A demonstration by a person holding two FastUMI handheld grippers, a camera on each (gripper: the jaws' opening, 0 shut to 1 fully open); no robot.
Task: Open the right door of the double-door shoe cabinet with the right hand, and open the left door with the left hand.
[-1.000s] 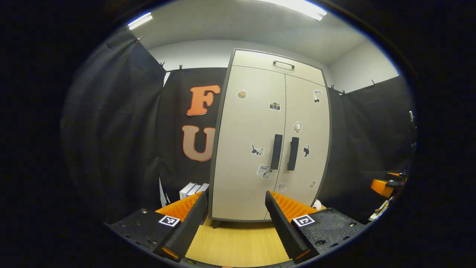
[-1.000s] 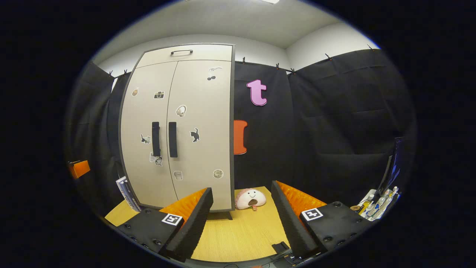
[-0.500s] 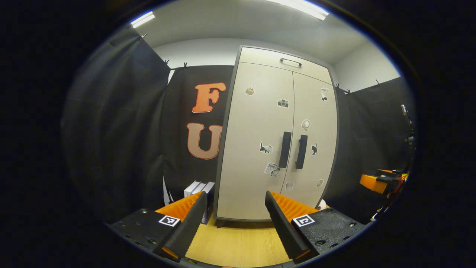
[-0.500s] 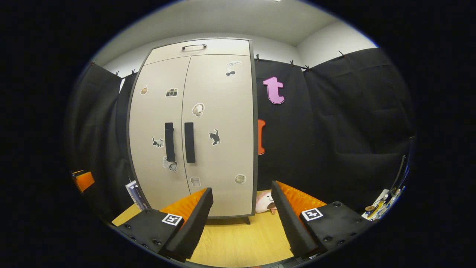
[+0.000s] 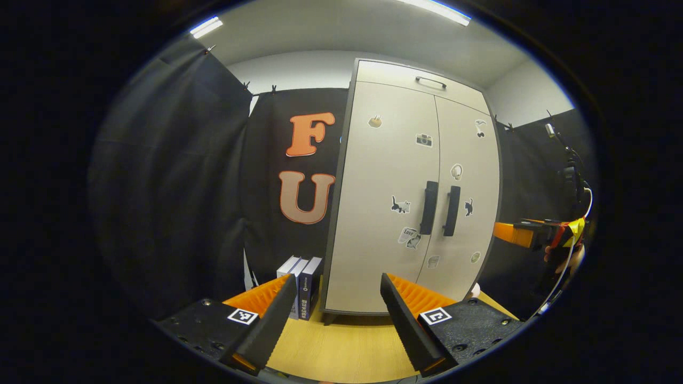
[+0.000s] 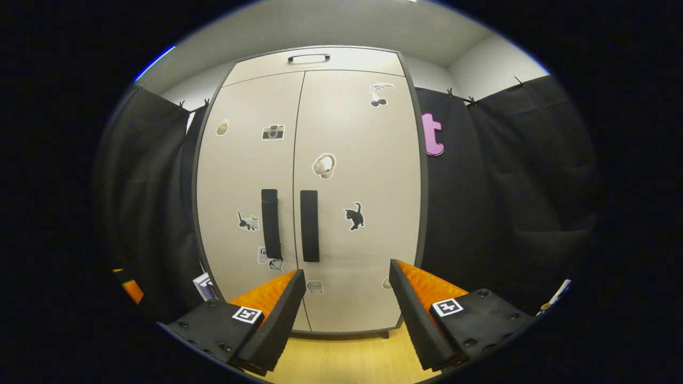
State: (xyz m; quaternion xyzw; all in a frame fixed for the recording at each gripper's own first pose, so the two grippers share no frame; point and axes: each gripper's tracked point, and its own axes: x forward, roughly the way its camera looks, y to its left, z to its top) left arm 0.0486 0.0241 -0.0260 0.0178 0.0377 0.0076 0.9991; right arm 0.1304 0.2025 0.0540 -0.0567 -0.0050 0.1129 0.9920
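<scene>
Cabinet (image 6: 320,213) upright, doors shut, handles (image 6: 309,225) vertical.

The shoe cabinet (image 6: 315,186) stands upright ahead of me on the wooden floor (image 6: 347,360), pale beige with a dark frame. Both doors are shut: the left door (image 6: 243,202) and right door (image 6: 360,181) meet at a centre seam, each with a vertical black handle (image 6: 310,225) and small stickers.
</scene>
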